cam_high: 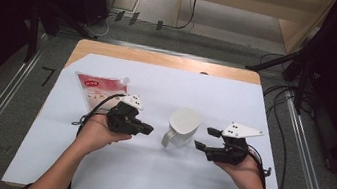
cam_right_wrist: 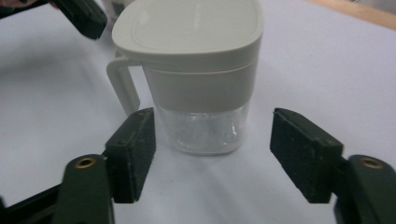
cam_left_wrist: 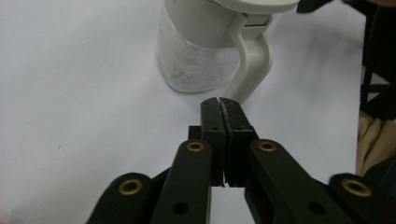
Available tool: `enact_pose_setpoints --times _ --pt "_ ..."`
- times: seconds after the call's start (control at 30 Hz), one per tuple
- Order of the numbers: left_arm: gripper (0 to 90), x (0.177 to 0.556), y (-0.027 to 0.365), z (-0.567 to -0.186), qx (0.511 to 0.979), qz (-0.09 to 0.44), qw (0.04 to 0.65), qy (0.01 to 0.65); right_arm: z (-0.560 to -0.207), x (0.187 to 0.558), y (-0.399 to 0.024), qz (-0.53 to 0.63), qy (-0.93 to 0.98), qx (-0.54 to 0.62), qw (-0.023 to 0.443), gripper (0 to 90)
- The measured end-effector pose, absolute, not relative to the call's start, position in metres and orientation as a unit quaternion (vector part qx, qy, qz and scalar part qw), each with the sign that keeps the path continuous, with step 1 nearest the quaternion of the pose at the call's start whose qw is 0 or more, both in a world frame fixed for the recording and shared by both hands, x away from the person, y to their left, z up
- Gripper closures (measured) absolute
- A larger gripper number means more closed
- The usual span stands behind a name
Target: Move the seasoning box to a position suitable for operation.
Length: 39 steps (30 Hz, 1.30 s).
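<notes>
A small clear container (cam_high: pixel 183 127) with a white lid and a side handle stands upright near the middle of the white sheet (cam_high: pixel 145 172). My left gripper (cam_high: pixel 148 129) lies to its left, jaws shut with nothing between them, their tips (cam_left_wrist: pixel 219 105) just short of the handle (cam_left_wrist: pixel 252 70). My right gripper (cam_high: pixel 204 138) is to the container's right and open. In the right gripper view the container (cam_right_wrist: pixel 196 70) stands beyond the two pads (cam_right_wrist: pixel 135 144), apart from them. A white granular layer shows in the container's clear base (cam_left_wrist: pixel 196 70).
A red-and-white spouted pouch (cam_high: pixel 101 89) lies flat at the back left of the sheet, behind my left hand. The wooden table edge (cam_high: pixel 161 59) runs along the back. Cables and dark stands are on the floor around the table.
</notes>
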<state>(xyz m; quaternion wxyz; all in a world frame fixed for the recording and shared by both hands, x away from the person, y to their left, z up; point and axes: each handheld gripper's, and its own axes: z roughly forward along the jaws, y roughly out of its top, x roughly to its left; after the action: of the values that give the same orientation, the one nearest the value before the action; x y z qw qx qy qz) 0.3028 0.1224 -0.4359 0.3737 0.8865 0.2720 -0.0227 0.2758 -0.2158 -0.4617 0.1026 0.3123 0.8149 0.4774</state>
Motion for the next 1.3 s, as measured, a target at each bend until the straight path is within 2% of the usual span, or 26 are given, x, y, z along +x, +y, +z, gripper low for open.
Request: enact_pose_setpoints --times 0.03,0.13,0.17,0.2,0.23,0.3,0.33,0.37,0.43,0.73,1.3 --pt "90.0 0.303 0.122 -0.436 0.886 -0.023 0.374 0.272 -0.462 0.276 -0.216 0.477 0.815 0.312 0.103 36.8" --pt "90.0 0.309 0.115 -0.436 0.891 -0.027 0.369 0.265 -0.457 0.275 -0.218 0.490 0.804 0.316 0.116 49.5" --pt "90.0 0.310 0.114 -0.436 0.889 -0.029 0.370 0.268 -0.456 0.275 -0.220 0.495 0.799 0.322 0.114 56.8" --pt "90.0 0.313 0.113 -0.436 0.888 -0.034 0.373 0.265 -0.455 0.276 -0.221 0.496 0.797 0.324 0.116 60.2" --pt "90.0 0.315 0.111 -0.436 0.890 -0.032 0.370 0.265 -0.455 0.276 -0.222 0.500 0.794 0.328 0.109 70.3" --pt "90.0 0.317 0.107 -0.438 0.888 -0.035 0.375 0.266 -0.455 0.276 -0.222 0.498 0.795 0.329 0.111 73.4" --pt "90.0 0.318 0.106 -0.438 0.890 -0.033 0.372 0.263 -0.456 0.276 -0.220 0.494 0.795 0.333 0.113 82.3" --pt "90.0 0.318 0.105 -0.439 0.891 -0.034 0.370 0.259 -0.456 0.276 -0.220 0.494 0.795 0.333 0.113 82.3" --pt "90.0 0.319 0.103 -0.442 0.890 -0.034 0.374 0.257 -0.457 0.276 -0.218 0.490 0.797 0.333 0.117 89.1" --pt "90.0 0.316 0.096 -0.448 0.890 -0.028 0.377 0.254 -0.467 0.276 -0.203 0.470 0.811 0.334 0.097 90.0" --pt "90.0 0.316 0.086 -0.453 0.883 -0.041 0.389 0.261 -0.470 0.280 -0.198 0.470 0.811 0.337 0.093 90.0"
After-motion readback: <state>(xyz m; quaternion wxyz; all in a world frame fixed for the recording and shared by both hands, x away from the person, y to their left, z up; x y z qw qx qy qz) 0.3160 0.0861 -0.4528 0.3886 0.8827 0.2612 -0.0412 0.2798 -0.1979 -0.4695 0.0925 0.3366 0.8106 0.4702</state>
